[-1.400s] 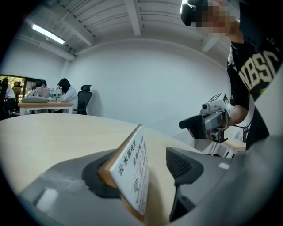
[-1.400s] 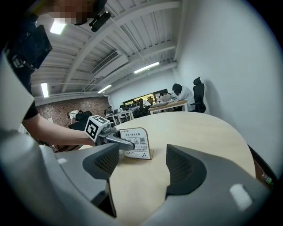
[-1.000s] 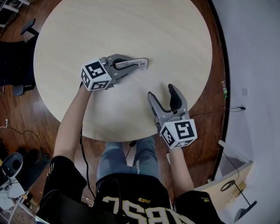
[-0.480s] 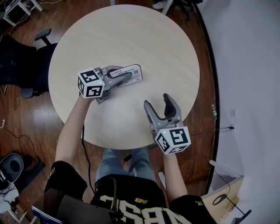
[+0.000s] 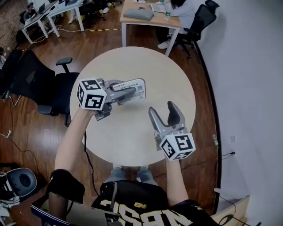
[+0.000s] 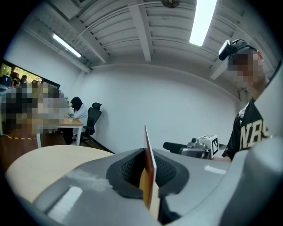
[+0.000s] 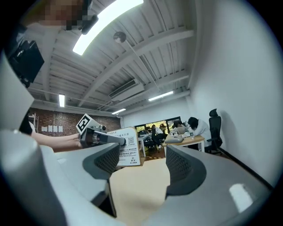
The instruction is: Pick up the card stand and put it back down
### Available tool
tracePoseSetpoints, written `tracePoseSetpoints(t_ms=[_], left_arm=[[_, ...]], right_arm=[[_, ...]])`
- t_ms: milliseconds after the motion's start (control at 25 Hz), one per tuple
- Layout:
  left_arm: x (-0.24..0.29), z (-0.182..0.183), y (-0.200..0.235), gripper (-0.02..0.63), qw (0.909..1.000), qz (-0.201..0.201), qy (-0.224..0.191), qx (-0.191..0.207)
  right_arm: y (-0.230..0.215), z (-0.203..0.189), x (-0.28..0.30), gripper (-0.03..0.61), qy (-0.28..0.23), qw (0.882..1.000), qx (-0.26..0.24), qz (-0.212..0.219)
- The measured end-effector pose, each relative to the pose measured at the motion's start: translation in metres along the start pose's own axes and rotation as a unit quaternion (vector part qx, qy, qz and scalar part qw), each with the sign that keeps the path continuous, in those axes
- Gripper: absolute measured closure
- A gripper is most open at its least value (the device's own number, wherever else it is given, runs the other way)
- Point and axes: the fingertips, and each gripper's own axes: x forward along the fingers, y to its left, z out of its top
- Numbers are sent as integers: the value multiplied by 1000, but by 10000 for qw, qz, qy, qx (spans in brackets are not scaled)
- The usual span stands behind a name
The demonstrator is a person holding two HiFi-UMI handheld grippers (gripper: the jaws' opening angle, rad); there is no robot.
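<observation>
The left gripper is clamped on the card stand. In the left gripper view the thin white sheet stands edge-on and upright between the two dark pads, which press against it from either side. The printed face, with lines of text and a small square code, points away from that gripper's marker cube and runs out past the jaw tips. The stand sits over the round table; whether its base rests on the top or hangs just above it cannot be told.

The right gripper hangs over the near part of the table with its jaws parted and only bare tabletop between them. The card stand lies ahead of it and to its left, well apart from its tips. Beyond the table's far edge a seated person leans over a desk.
</observation>
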Motion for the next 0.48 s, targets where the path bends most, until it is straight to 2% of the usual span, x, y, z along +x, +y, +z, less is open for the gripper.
tracePoseSetpoints(t_ms=[160, 280, 400, 480], left_arm=[[-26, 34, -29, 598, 9983, 537, 114, 174], [-46, 58, -44, 598, 9949, 942, 59, 367], [-65, 75, -56, 598, 9862, 1469, 111, 755], [-81, 84, -62, 598, 9780, 1830, 87, 1002]], right_arm=[[14, 52, -8, 241, -259, 9993, -251, 87], [20, 79, -12, 242, -213, 9983, -550, 9], [23, 98, -19, 242, -83, 9956, -936, -20], [26, 105, -20, 242, 15, 9948, -1022, 42]])
